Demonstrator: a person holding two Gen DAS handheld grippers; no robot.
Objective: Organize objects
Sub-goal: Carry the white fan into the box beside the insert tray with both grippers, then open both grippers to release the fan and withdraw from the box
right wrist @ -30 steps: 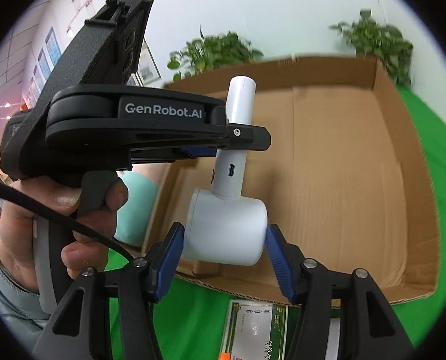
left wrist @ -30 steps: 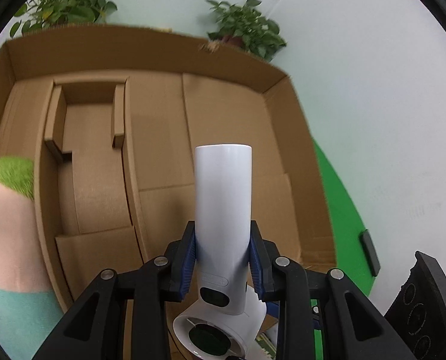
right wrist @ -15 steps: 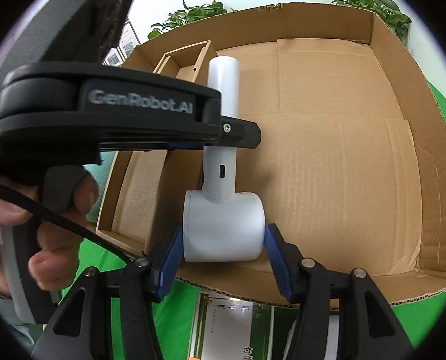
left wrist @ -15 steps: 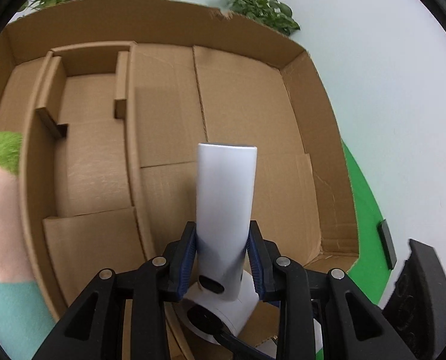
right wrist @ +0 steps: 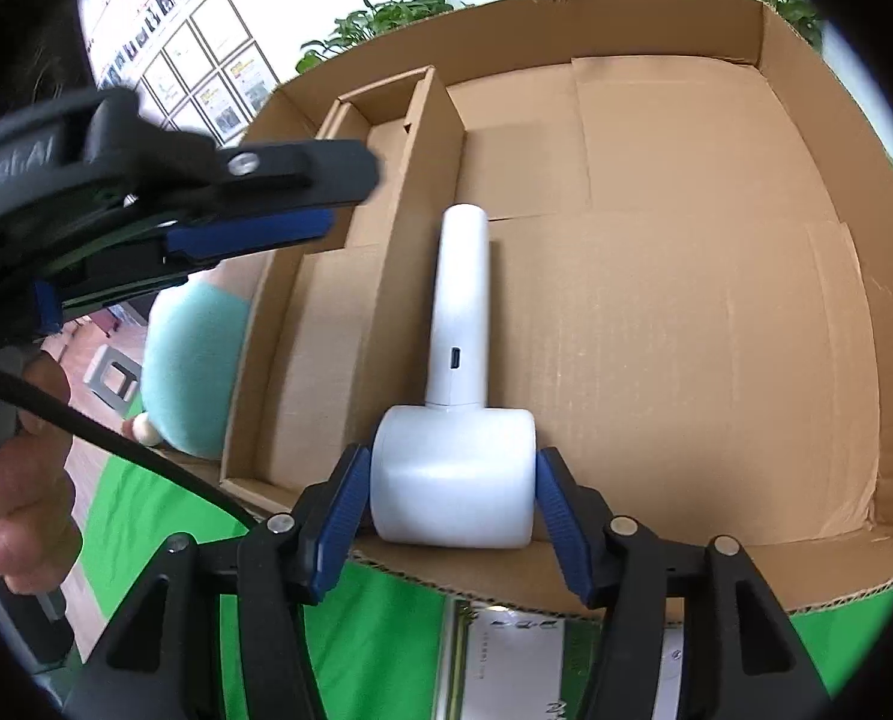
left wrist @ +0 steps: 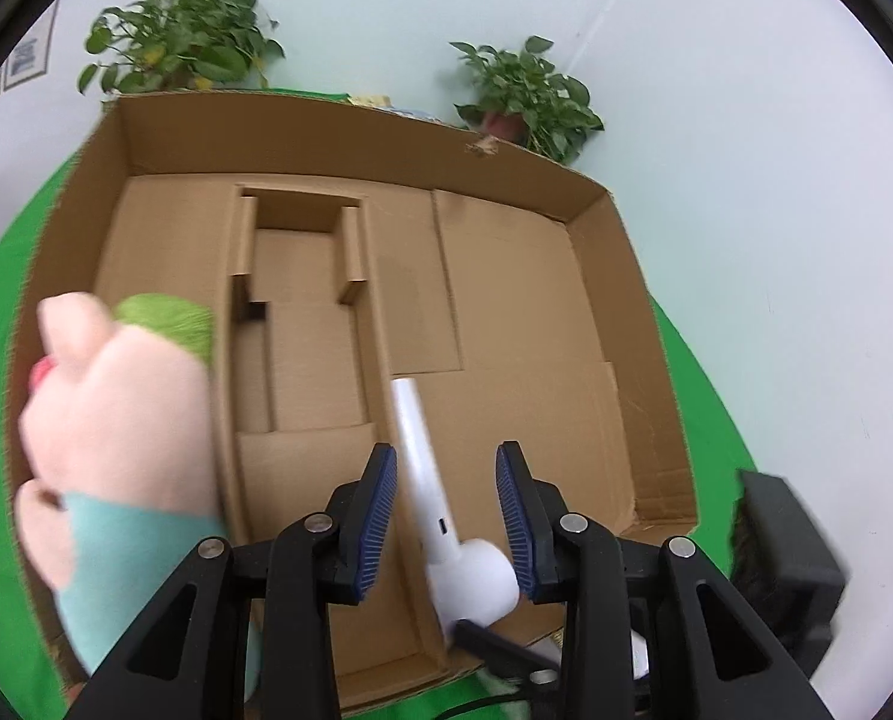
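Two potted plants (left wrist: 182, 42) stand beyond the cardboard box (left wrist: 350, 144) on the green surface (left wrist: 695, 396); left claw (left wrist: 446, 516) gapes empty, right claw (right wrist: 449, 501) clamps the white fan (right wrist: 452, 474).

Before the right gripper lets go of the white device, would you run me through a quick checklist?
1. Left gripper clear of the white device: ok, its jaws are open with a gap on both sides of the handle.
2. Right gripper holding the device's round head: ok, both pads sit against it.
3. Device inside the cardboard box, right of the divider: ok.
4. Device resting on the box floor: cannot tell.
5. Landing area free of other items: ok, bare cardboard around it.
6. Plush toy clear of the device: ok, it sits by the box's left wall.
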